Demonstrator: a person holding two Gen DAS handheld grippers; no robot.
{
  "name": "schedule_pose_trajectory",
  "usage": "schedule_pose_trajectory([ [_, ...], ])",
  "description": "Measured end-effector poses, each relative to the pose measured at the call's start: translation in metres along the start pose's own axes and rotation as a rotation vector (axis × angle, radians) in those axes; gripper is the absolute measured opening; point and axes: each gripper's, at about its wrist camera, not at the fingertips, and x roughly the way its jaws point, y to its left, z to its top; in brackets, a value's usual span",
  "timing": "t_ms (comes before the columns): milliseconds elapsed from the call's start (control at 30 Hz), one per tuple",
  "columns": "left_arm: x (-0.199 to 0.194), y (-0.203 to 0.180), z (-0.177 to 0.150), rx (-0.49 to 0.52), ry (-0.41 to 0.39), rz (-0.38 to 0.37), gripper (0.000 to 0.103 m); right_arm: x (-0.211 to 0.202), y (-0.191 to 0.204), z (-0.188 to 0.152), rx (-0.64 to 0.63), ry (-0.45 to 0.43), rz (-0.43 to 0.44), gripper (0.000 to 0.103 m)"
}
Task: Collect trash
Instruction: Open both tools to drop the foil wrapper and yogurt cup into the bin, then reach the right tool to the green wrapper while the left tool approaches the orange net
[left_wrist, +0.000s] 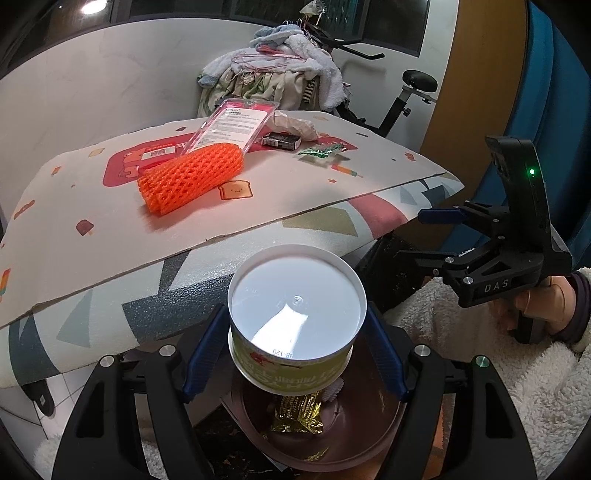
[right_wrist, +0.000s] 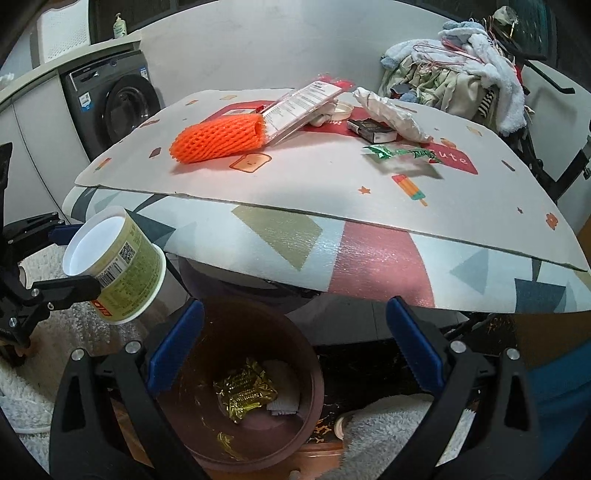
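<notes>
Left gripper (left_wrist: 295, 354) clamps white-bottomed green paper cup (left_wrist: 295, 314) above brown round bin (right_wrist: 240, 387); right gripper (right_wrist: 291, 354) wide, empty.

Approach to the brown bin (right_wrist: 258, 373): its mouth lies open from above on the near side, the table edge (right_wrist: 369, 266) overhanging the far rim (low clearance there), the held cup (left_wrist: 295, 317) hanging over it, and the right gripper (right_wrist: 295, 354) spread empty above.
</notes>
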Motion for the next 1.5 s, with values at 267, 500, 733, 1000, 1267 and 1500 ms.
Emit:
schedule_pose_trajectory([
  [267, -0.005, -0.003, 0.0, 0.014, -0.025, 0.033, 0.091, 0.002, 0.0, 0.0, 0.001, 0.01, 0.0, 0.097],
  [500, -0.016, 0.011, 0.003, -0.06, -0.073, 0.105, 0.095, -0.002, 0.001, 0.0, -0.002, 0.004, -0.003, 0.097],
  [733, -0.033, 0.035, 0.009, -0.163, -0.128, 0.155, 0.096, -0.01, -0.004, 0.009, 0.017, 0.009, -0.069, 0.097],
  [1000, -0.059, 0.056, 0.031, -0.18, -0.2, 0.256, 0.096, -0.02, -0.03, 0.034, 0.086, -0.018, -0.098, 0.097],
  [1267, -0.075, 0.081, 0.056, -0.185, -0.243, 0.292, 0.096, -0.017, -0.05, 0.052, 0.118, -0.05, -0.044, 0.097],
  [1500, -0.071, 0.095, 0.059, -0.168, -0.239, 0.351, 0.096, -0.001, -0.059, 0.056, 0.105, -0.007, -0.079, 0.097],
])
